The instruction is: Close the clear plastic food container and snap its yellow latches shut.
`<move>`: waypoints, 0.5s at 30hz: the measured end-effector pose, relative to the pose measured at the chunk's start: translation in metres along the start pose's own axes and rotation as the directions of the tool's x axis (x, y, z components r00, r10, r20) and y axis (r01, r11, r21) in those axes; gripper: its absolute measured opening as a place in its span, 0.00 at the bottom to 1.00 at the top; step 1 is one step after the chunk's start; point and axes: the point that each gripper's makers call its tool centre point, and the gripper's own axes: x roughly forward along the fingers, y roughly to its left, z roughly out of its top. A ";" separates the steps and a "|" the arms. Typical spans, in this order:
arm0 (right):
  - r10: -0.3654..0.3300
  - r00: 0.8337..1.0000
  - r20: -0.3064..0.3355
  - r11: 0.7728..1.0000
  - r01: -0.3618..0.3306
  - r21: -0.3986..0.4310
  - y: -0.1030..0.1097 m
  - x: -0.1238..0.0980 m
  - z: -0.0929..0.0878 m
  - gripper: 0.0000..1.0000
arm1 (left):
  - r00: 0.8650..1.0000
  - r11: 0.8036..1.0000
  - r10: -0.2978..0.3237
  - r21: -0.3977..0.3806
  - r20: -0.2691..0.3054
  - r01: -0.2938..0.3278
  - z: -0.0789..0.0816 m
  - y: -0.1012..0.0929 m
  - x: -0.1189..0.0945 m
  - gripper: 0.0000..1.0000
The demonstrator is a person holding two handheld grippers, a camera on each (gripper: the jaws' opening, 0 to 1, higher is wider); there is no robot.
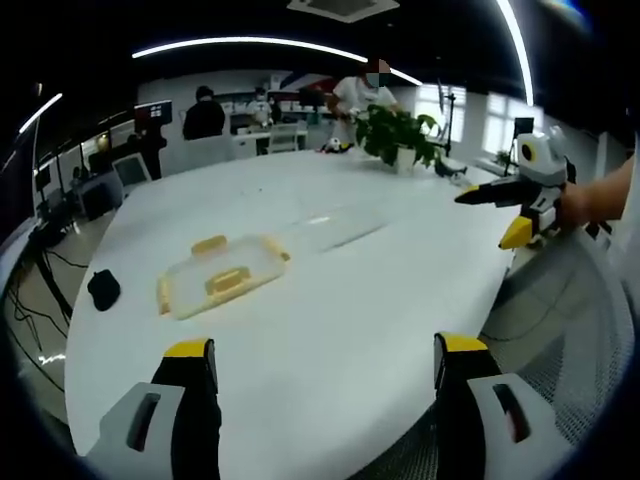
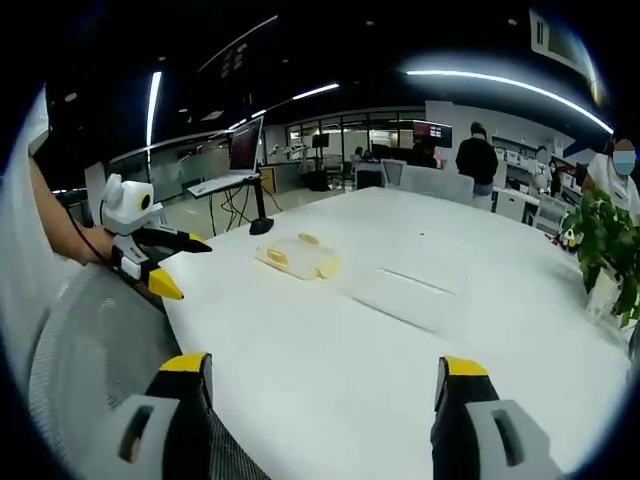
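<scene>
On the white round table (image 1: 330,330) lies a clear plastic container piece with yellow latches (image 1: 222,277), also seen in the right gripper view (image 2: 298,257). Beside it, apart, lies a second clear flat plastic piece (image 1: 335,228) (image 2: 405,295). I cannot tell which is lid and which is base. My left gripper (image 1: 325,350) is open over the near table edge, short of the container, and holds nothing. It appears again at the left of the right gripper view (image 2: 190,268). My right gripper (image 2: 322,367) is open and holds nothing; it also shows beyond the table's side (image 1: 495,215).
A small black object (image 1: 103,289) lies near the table's left edge. A potted plant (image 1: 400,135) (image 2: 605,245) stands at the far side. A grey mesh chair (image 1: 570,320) (image 2: 90,340) sits by the near edge. People, desks and monitors fill the background.
</scene>
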 end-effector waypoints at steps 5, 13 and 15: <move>0.000 1.000 0.001 1.000 0.000 -0.003 0.000 0.000 0.000 0.92 | 1.000 1.000 0.001 0.001 0.000 -0.001 0.000 0.000 0.000 0.88; -0.001 1.000 -0.003 1.000 0.001 0.000 0.000 0.000 -0.001 0.92 | 1.000 1.000 0.008 -0.003 0.002 -0.008 0.001 0.002 -0.001 0.86; -0.001 1.000 -0.004 1.000 0.001 -0.003 0.000 0.001 -0.001 0.92 | 1.000 1.000 0.004 -0.005 0.010 -0.004 0.002 0.001 -0.001 0.86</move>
